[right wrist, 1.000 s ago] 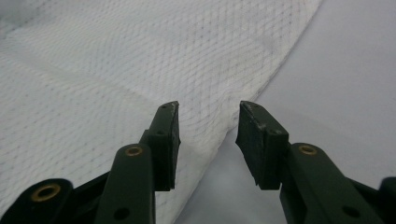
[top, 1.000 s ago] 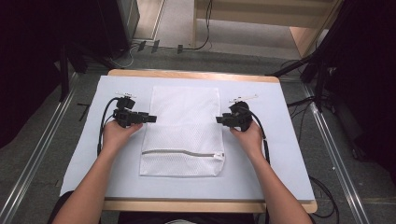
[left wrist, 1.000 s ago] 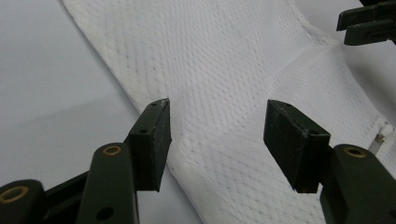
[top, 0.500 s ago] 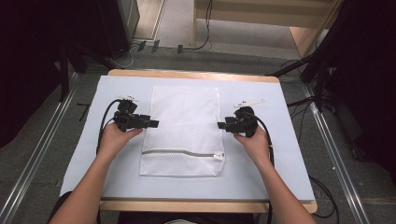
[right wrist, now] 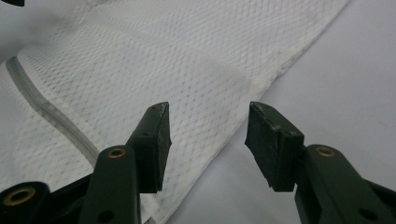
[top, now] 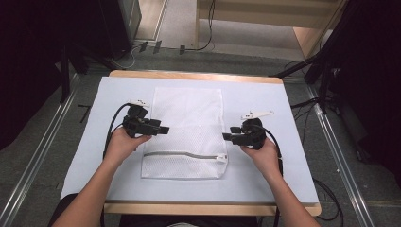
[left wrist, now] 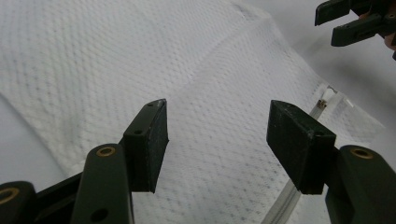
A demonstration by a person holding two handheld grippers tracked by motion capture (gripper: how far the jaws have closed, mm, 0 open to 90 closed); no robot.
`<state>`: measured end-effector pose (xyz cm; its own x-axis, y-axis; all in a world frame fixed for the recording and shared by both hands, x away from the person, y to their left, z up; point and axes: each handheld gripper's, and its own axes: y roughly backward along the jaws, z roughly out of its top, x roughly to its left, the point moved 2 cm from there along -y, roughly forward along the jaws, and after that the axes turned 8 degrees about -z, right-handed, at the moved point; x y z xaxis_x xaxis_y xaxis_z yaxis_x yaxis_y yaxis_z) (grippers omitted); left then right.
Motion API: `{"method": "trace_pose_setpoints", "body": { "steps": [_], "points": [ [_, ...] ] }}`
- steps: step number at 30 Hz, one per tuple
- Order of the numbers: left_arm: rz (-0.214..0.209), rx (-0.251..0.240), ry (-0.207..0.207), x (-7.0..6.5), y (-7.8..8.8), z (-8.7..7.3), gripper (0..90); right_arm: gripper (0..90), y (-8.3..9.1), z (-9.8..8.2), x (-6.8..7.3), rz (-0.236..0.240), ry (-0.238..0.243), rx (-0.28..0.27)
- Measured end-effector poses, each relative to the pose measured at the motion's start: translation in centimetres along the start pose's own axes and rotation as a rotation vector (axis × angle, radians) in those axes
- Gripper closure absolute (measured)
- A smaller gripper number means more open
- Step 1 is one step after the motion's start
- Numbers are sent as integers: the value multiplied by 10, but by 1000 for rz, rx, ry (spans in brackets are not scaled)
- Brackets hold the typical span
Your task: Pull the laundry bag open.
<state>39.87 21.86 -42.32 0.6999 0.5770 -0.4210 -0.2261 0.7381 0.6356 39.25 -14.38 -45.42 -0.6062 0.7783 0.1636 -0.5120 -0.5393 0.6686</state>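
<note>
The left gripper (top: 163,129) hangs with its black jaws apart and nothing between them, its tips over the left edge of a white rectangular mesh laundry bag (top: 187,113). In the left gripper view (left wrist: 217,140) the bag's dimpled weave spreads beneath and beyond the parted pads, and its pale zip (left wrist: 299,186) runs past the right-hand jaw. Across the bag, the right gripper (top: 227,137) has just been opening; its jaws stand apart with no cloth pinched, their tips at the bag's right edge. The right gripper view (right wrist: 208,135) has that hemmed edge (right wrist: 261,84) passing under the gap between the jaws, with mesh to the left of them and bare surface to the right. The bag lies flat between the two tools, its grey-white zip (top: 187,155) crossing the part nearest the person. Beneath it a pale blue-grey mat (top: 302,170) covers a light wooden table (top: 194,74). Black cables (top: 113,120) trail from both grippers.
</note>
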Motion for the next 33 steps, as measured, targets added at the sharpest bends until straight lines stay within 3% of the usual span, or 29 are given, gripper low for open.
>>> {"method": "trace_pose_setpoints", "body": {
  "steps": [9, 21, 24, 29, 33],
  "points": [
    [-35, 21, -44, -23, -12, 5, 400, 565, 11, -14, 14, 34, 22, 17],
    [-89, 50, -76, -46, -28, 5, 424, 900, 20, -30, 31, 78, 52, 82],
    [-96, 58, -86, -49, -33, 6, 428, 900, 18, -33, 36, 97, 59, 109],
    [-110, 76, -98, -54, -45, 8, 432, 900, 14, -36, 38, 76, 63, 119],
    [-118, 89, -112, -57, -51, 10, 434, 900, 13, -42, 38, 96, 71, 135]
  ]
}}
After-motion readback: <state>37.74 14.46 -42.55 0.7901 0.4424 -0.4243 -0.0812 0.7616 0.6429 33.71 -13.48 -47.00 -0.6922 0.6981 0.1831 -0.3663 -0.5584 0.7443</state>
